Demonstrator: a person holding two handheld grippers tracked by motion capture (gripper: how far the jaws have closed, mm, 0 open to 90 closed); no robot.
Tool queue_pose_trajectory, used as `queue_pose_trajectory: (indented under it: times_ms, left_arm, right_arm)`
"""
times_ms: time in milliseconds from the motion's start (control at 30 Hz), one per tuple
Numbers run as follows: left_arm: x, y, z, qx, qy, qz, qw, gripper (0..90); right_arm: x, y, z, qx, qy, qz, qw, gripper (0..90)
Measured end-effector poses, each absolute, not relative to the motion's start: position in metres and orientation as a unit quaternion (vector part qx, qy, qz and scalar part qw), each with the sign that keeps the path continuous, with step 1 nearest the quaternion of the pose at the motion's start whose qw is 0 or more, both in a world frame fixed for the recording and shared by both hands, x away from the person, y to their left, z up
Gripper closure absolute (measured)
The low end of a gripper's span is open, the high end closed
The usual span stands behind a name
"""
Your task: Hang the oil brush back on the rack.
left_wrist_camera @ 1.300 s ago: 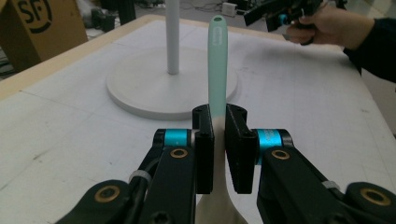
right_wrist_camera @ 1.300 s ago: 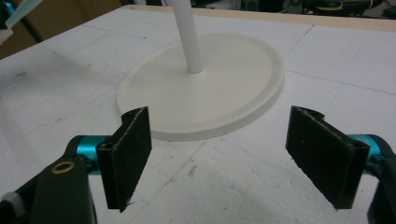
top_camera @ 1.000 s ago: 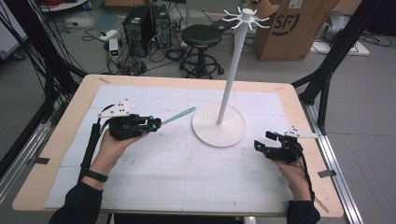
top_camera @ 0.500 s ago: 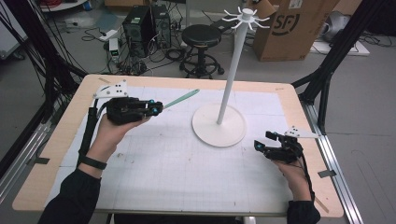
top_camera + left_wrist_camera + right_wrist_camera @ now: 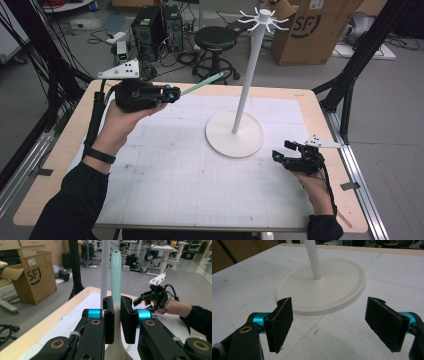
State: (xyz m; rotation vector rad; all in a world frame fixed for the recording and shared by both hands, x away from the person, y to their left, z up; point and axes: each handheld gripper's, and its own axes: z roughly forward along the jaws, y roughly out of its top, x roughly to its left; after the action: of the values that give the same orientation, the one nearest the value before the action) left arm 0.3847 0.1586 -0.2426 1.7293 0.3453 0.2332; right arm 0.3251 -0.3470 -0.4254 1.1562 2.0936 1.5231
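Note:
My left gripper (image 5: pixel 170 94) is held up over the table's far left, shut on a mint-green utensil (image 5: pixel 202 83) whose long handle points toward the white stand's pole (image 5: pixel 246 80). In the left gripper view the jaws (image 5: pixel 117 302) clamp the utensil (image 5: pixel 116 272) near its pale wide end, and the handle rises beside the pole (image 5: pixel 105 267). The stand has a round base (image 5: pixel 235 140) and a ring of hooks (image 5: pixel 262 17) on top. My right gripper (image 5: pixel 280 152) rests low at the right of the base, open and empty. Its jaws (image 5: pixel 332 317) face the base (image 5: pixel 322 290).
A white gridded mat (image 5: pixel 190 185) covers the wooden table. Behind the far edge stand a black stool (image 5: pixel 216 40), computer towers (image 5: pixel 157 25) and a cardboard box (image 5: pixel 305 30). Black frame posts (image 5: pixel 350 75) rise at the right corner.
My left hand has lifted the utensil higher and carried it toward the far edge of the table. The right hand has stayed where it was.

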Motion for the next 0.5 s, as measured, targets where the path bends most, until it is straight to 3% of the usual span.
queue_pose_trajectory:
  times_ms: [500]
  left_arm:
    - [0.390,0.148,-0.192,0.740,0.142,0.101,0.649,82.4]
  right_arm:
    - [0.324,-0.348,-0.424,0.402,0.726,0.536,0.151,21.7]
